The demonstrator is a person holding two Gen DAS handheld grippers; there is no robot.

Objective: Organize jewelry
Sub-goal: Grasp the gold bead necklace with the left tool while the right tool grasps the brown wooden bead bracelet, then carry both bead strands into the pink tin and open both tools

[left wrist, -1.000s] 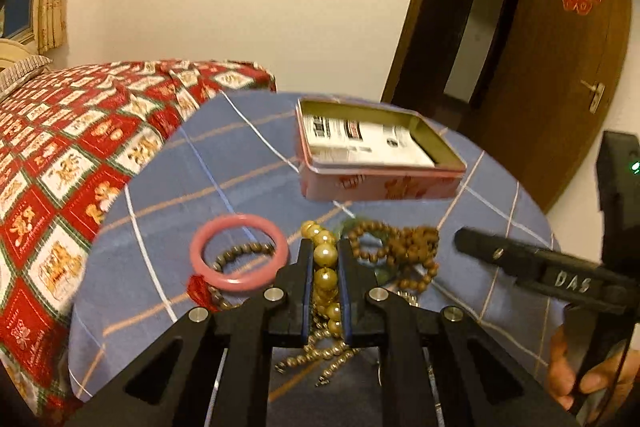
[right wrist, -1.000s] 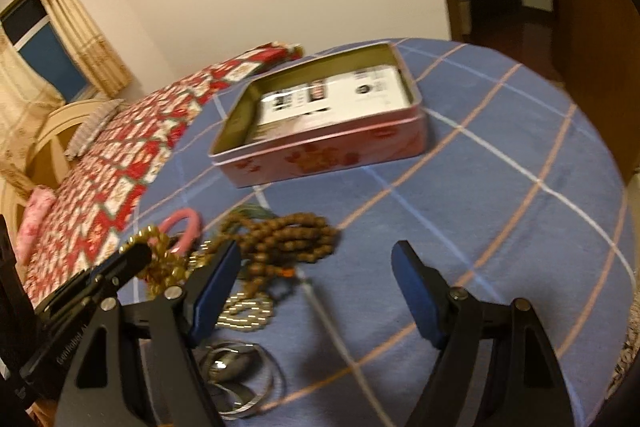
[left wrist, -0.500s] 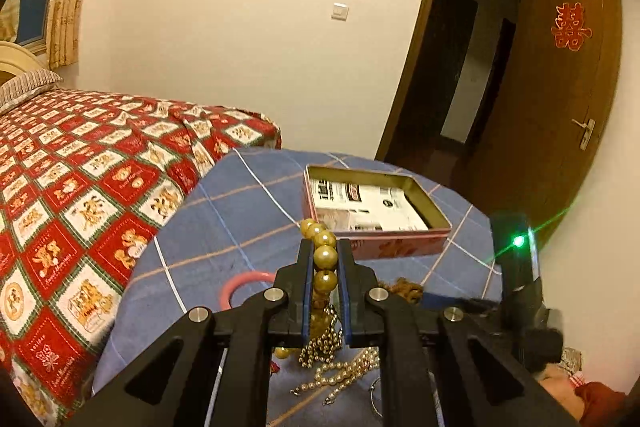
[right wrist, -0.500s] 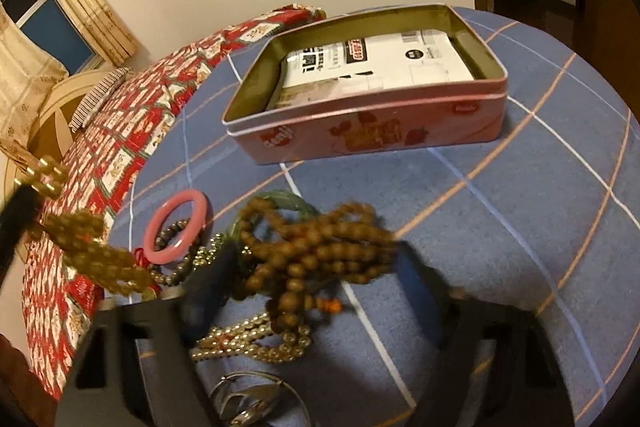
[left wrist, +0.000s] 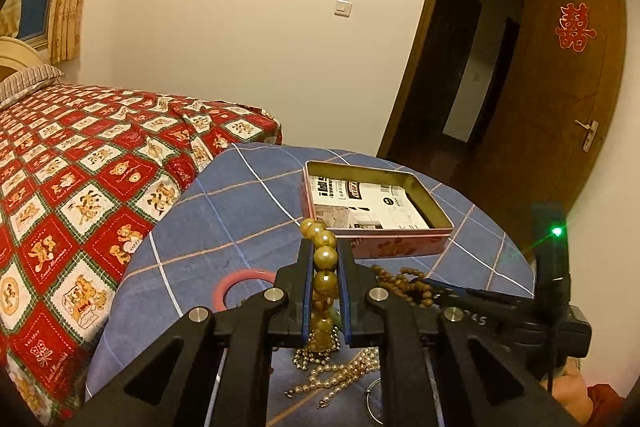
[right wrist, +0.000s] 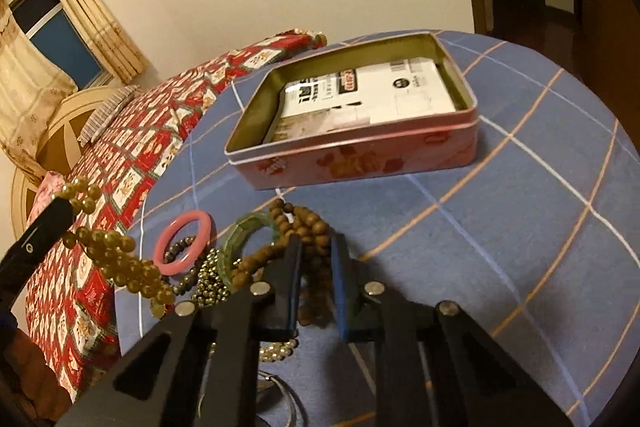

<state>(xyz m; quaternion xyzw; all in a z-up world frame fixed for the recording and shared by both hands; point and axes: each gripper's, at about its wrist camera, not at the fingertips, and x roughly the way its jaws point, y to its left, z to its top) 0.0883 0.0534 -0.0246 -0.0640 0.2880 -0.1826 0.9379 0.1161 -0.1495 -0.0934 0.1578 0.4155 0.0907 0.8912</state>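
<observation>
Pickup step: left hand-held gripper (left wrist: 325,291) clamps the gold bead necklace (left wrist: 325,258), lifted off the worktop (right wrist: 500,227). Right hand-held gripper (right wrist: 316,283) has just been closing on the brown wooden bead strand (right wrist: 308,227). Next: carry both to the open tin (right wrist: 360,155).

Jewelry and containers on the table, counted

1 open tin (right wrist: 360,163); 2 bangles, 1 pink (right wrist: 182,241) and 1 green (right wrist: 244,233); 1 brown wooden bead strand (right wrist: 304,227); 1 gold bead strand (left wrist: 325,259); 1 pearl strand (left wrist: 340,377); 2 grippers.

A red double-happiness character (left wrist: 575,27) hangs on the door (left wrist: 560,147); the tin's (right wrist: 360,163) packet print is illegible.
</observation>
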